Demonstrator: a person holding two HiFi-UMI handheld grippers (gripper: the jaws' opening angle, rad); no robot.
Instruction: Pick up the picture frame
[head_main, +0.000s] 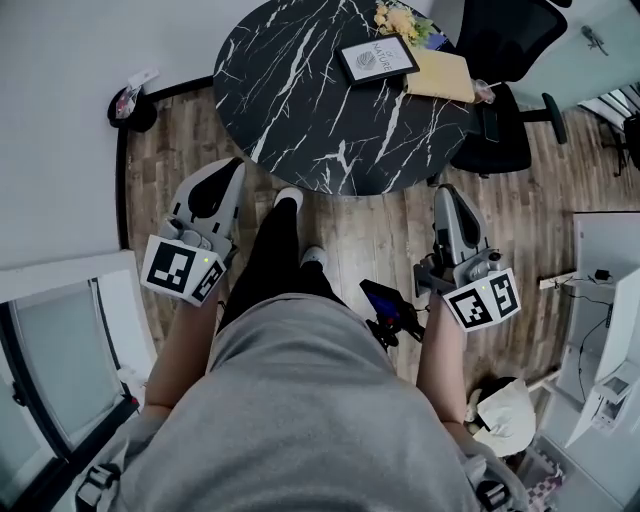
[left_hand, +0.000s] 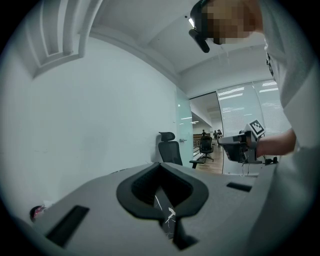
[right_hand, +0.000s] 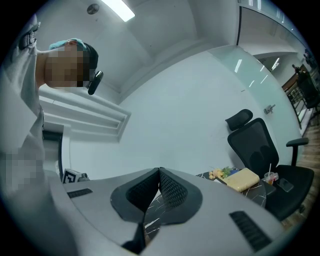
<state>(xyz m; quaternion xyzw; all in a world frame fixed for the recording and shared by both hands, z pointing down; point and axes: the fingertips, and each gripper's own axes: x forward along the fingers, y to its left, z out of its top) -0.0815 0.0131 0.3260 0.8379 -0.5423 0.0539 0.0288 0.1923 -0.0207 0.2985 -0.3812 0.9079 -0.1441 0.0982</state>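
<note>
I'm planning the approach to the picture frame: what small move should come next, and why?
Probably reach the right claw forward over the table toward the picture frame. That claw is shut, empty and short of the table's near edge; the frame sits at the far side, right of centre, beside a yellow box.

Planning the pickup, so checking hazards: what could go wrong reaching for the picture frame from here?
The picture frame sits far across the table, crowded by the flowers and yellow box; a reach might knock those. The left gripper and right gripper are both shut, so arriving without opening could just push the frame.
</note>
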